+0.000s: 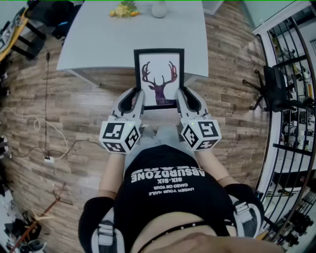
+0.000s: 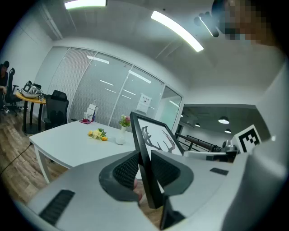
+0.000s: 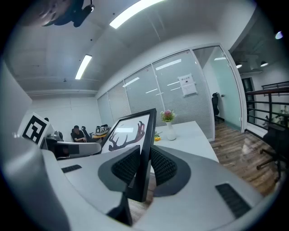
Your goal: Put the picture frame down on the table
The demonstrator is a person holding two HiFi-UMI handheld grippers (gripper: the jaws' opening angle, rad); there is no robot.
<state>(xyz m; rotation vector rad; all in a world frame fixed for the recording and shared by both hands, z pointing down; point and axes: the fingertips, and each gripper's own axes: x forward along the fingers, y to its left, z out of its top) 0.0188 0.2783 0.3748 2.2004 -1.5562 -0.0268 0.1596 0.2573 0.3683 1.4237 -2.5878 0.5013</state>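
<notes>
I hold the picture frame (image 1: 159, 78) at the middle of the head view, its top over the tabletop's (image 1: 98, 44) near edge and its bottom over the wood floor (image 1: 89, 108). My left hand-held gripper (image 1: 136, 99) pinches one side edge and my right hand-held gripper (image 1: 183, 99) pinches the other. At top centre, a white vase (image 1: 159, 9) and yellow flowers (image 1: 124, 10) sit well beyond the frame. Only the right gripper view shows a seated person (image 3: 76, 133), at middle left.

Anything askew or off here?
Nothing stands out. The picture frame sits square between left tongs and right tongs, each clamped on a side edge. Only yellow flowers lie loose beside the white vase.
</notes>
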